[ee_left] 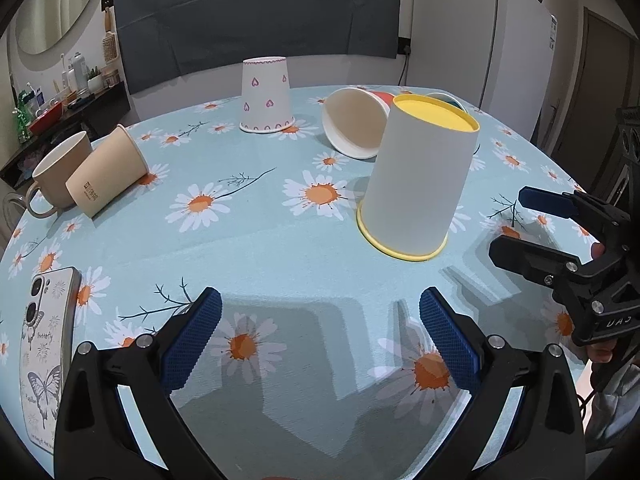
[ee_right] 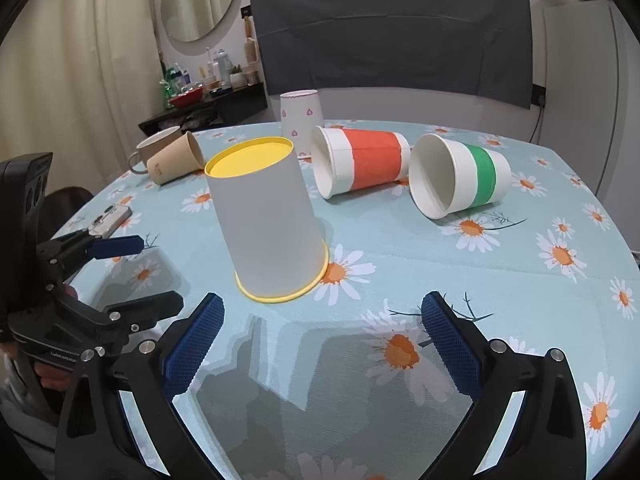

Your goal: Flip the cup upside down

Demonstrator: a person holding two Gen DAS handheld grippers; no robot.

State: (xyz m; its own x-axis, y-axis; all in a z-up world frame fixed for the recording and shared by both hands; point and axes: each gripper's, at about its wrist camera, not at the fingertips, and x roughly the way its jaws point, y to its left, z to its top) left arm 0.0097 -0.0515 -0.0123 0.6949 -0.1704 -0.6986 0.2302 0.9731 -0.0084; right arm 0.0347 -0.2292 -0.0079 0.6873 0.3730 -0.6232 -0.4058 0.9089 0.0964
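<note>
White cup with yellow rim [ee_left: 420, 184] sits mouth-down on the daisy-cloth table [ee_left: 256, 248], ahead of both my grippers, so the flip looks done. Left gripper [ee_left: 320, 340] and right gripper [ee_right: 322, 340] have jaws spread wide, holding nothing. Only the right view shows the green-banded cup [ee_right: 460, 176] clearly; only the left shows the phone [ee_left: 46, 360] fully.

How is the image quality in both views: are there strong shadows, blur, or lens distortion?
Left wrist view: sharp; fisheye bends the table edge and darkens the corners; layered gripper shadows fall on the cloth before the left gripper. Right wrist view: equally sharp; similar stepped shadows before the right gripper; the yellow-rimmed cup shows no glare.
</note>
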